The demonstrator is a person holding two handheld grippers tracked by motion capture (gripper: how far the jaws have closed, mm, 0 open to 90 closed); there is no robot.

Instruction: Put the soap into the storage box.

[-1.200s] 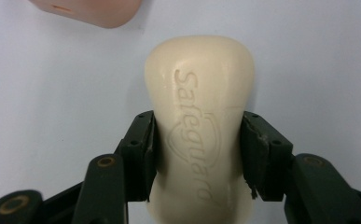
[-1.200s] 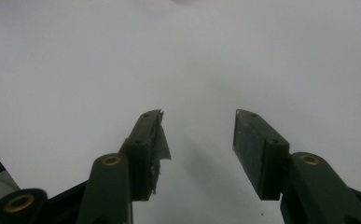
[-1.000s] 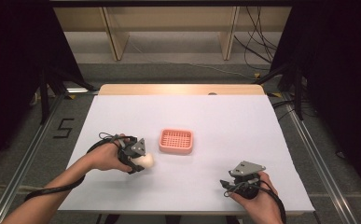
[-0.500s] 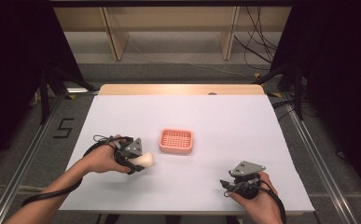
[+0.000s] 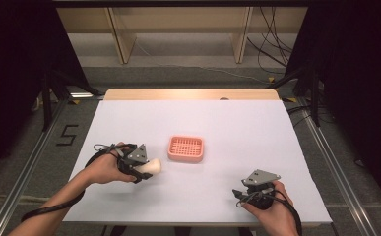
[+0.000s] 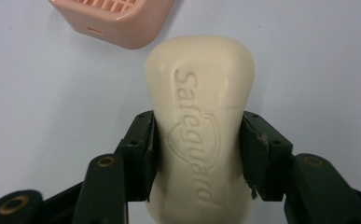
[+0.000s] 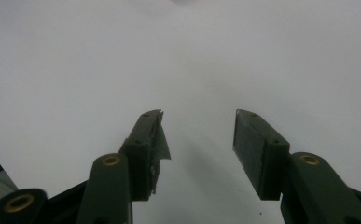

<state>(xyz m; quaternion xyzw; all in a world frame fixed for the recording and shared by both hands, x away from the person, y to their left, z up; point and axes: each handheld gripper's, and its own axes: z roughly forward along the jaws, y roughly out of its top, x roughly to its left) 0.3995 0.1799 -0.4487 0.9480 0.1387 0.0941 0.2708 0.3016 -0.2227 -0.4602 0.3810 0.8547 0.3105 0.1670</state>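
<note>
A: What is the left gripper [image 6: 199, 154] doing?

B: Its two black jaws pinch a cream soap bar [image 6: 201, 126] by its long sides, and the stamped face looks up at the camera.

A: Where is that soap relative to the pink soap dish [image 5: 186, 149]?

B: Just beside the dish, on its left, lifted a little over the white table [image 5: 237, 128].

A: And the right gripper [image 7: 197, 140]?

B: Its jaws stand spread apart over bare table, well away from the dish, toward the near right corner.
</note>
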